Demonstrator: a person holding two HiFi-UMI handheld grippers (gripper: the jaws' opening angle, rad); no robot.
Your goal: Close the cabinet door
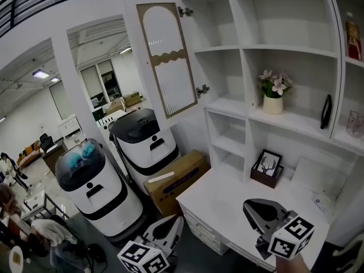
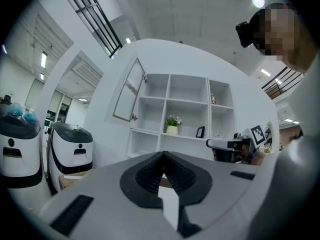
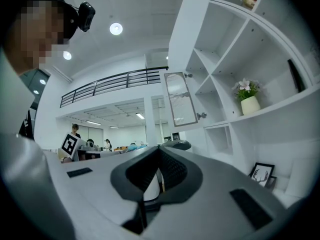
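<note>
"Head view is consulted first: where is the cabinet door [image 1: 168, 58] found?"

"It is found swung wide open at the upper left corner of the shelf unit [image 1: 244, 47]. It is hinged along its right edge, its long axis is upright, and its free edge is turned out to the left."

"How are the grippers placed against it?"

"Both are held low and well apart from it. The left gripper [image 1: 170, 227] is seen off the front left corner of the desk [image 1: 222, 201], roughly beneath the door. The right gripper [image 1: 259, 210] is seen over the desk's front right part. The door thus lies up and ahead of both, and the left gripper is judged the nearer to the free edge."

"And the jaws?"

"In the left gripper view and the right gripper view alike, the jaws are seen pressed together, with nothing between them."

"What is asked of the coming move?"

"A reach upward is probably needed, then a push near the free edge toward the shelf unit. No grip is called for."

"What else is noted?"

"The desk top is white and largely bare. A framed picture [image 1: 267, 166] is set near its back edge, and a flower pot [image 1: 273, 98] on a shelf above. On the floor by the desk's left side, a cardboard box [image 1: 176, 178] and two white machines [image 1: 142, 144] are seen, with an open hall beyond."
</note>
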